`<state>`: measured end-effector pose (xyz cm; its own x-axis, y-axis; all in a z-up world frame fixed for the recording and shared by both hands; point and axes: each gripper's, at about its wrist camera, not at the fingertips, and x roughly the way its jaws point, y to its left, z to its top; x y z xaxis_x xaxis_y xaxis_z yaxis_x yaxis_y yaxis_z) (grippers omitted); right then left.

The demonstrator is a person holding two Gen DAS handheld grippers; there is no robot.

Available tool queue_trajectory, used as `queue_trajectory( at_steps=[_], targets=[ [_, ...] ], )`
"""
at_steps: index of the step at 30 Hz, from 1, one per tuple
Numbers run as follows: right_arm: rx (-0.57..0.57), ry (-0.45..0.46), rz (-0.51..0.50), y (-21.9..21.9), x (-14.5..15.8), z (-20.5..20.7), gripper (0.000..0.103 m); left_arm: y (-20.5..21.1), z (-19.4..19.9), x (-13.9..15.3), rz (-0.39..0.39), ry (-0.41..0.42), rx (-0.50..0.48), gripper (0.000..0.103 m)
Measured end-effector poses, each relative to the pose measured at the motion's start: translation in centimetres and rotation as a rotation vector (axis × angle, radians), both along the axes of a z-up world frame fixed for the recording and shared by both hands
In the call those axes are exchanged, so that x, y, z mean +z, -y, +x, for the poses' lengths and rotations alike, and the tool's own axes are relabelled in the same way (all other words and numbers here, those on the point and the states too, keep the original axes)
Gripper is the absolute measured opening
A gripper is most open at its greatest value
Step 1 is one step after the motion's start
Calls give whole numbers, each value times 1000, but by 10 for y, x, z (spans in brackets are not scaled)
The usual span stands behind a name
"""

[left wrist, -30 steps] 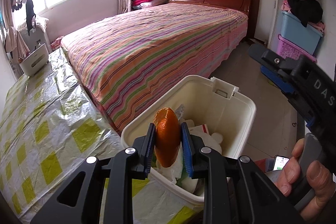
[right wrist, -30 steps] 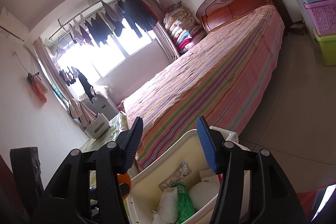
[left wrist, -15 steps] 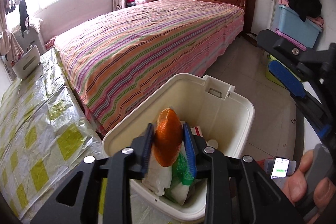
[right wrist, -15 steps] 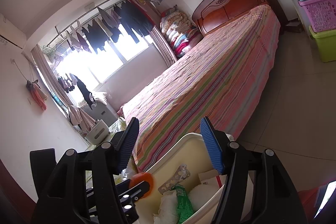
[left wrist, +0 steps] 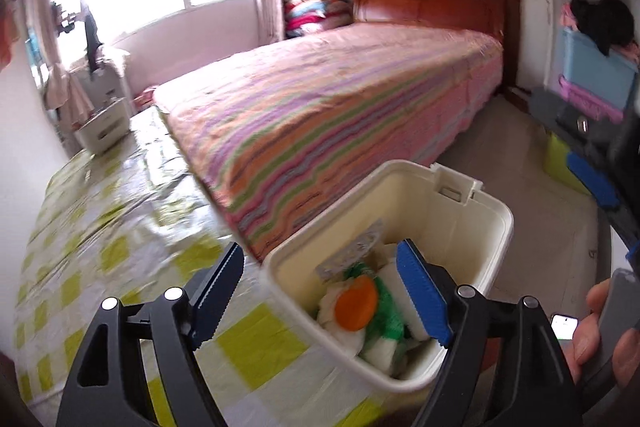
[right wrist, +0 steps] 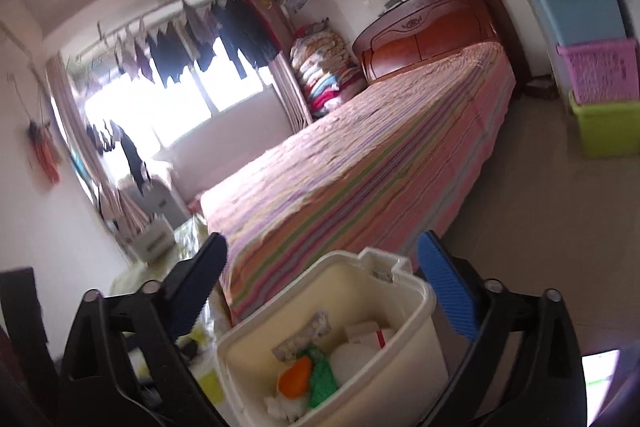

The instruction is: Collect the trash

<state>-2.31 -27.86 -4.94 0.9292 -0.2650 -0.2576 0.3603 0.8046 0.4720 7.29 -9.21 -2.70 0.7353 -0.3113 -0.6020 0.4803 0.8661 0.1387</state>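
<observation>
Nothing is reading clearly here: the lit phone screen [left wrist: 564, 327] just right of the left claw [left wrist: 320, 293] is showing only a green blur, and the red-and-white box [right wrist: 370, 335] in the bin [right wrist: 416, 291] is too smeared.

A cream bin [left wrist: 472, 227] holds an orange piece [left wrist: 356, 303] and green-and-white wrappers [left wrist: 386, 311]; the counter [left wrist: 120, 247] wears yellow-and-white checks; the bed [left wrist: 328, 107] shows pink, orange, green and purple stripes.
</observation>
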Motion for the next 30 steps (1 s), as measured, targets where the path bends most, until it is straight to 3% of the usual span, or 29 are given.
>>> queue_trajectory(
  at_steps=[7,13,21,30],
  targets=[
    [49,-150,-80,-43,10,-18,97,-63,-24,19,39,80,123,77],
    [84,-250,-148,-74,11,-19,97,-98,-31,29,14,69,164,77],
    [114,-274,-191,-95,40,-3,97,-113,-36,40,-13,87,181,77],
    [133,-284,-202,-98,35,-1,97,-115,-39,49,-38,91,174,77]
  ],
)
